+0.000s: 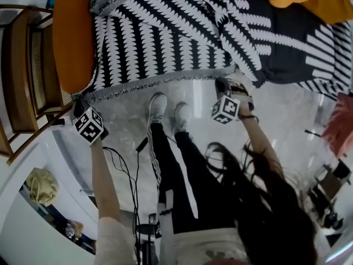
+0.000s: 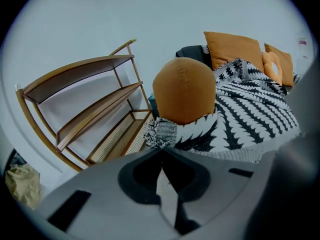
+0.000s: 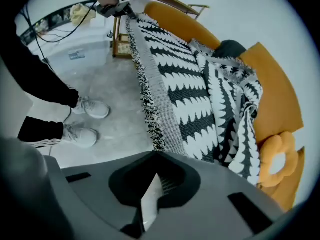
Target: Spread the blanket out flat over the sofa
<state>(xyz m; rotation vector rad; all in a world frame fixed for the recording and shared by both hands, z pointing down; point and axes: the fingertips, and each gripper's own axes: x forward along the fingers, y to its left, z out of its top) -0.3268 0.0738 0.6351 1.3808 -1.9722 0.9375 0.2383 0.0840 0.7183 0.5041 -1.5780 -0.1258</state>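
Sofa mostly under blanket, w/ folds bunched nr backrest. Fringe hem hangs at front. L gripper jaws closed on hem corner by armrest. R gripper jaws fully together at hem, pinch unclear. Confirm R bite, then draw hem evenly outward.

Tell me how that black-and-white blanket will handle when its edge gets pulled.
Likely floppy: the blanket drapes over the sofa arm and bunches in folds further back. Probably light for its size, since it looks like a thin knit. Its fringe might snag or stretch rather than slide cleanly.
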